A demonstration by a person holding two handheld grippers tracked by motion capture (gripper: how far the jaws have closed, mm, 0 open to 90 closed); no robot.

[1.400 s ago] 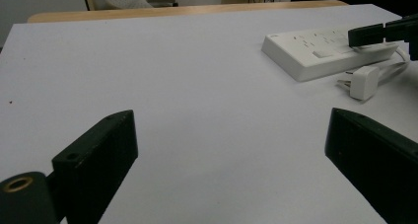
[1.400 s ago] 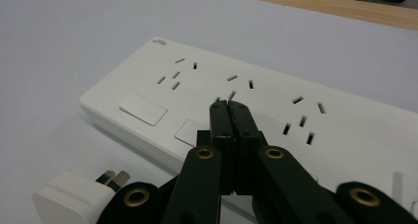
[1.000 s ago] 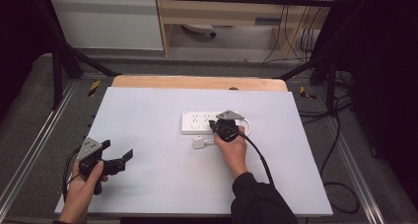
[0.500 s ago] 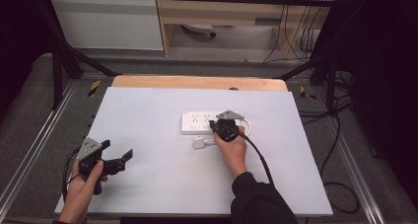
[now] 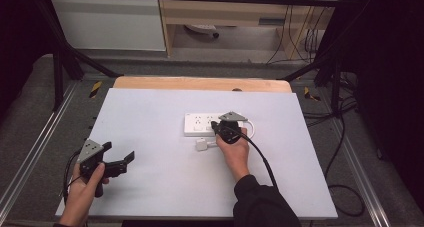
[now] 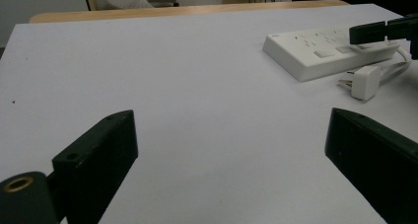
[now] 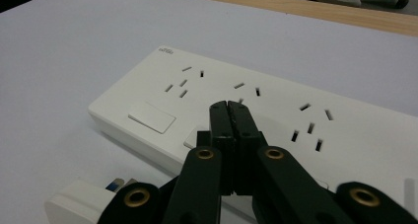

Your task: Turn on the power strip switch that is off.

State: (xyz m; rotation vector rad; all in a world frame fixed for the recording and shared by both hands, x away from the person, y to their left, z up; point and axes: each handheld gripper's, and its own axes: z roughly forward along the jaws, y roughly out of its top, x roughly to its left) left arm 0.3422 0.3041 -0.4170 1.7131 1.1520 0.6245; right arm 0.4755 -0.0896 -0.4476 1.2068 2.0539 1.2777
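White table (image 5: 150, 117): right tool (image 7: 229, 110) pressed together over power strip (image 7: 296, 130); left tool (image 5: 126, 159) spread, empty.

even overhead light, dark surroundings, soft focus

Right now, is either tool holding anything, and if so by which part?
Nothing is held. The right tool is shut on itself, tips over the white plastic power strip, by a switch. The left tool is open over bare table.
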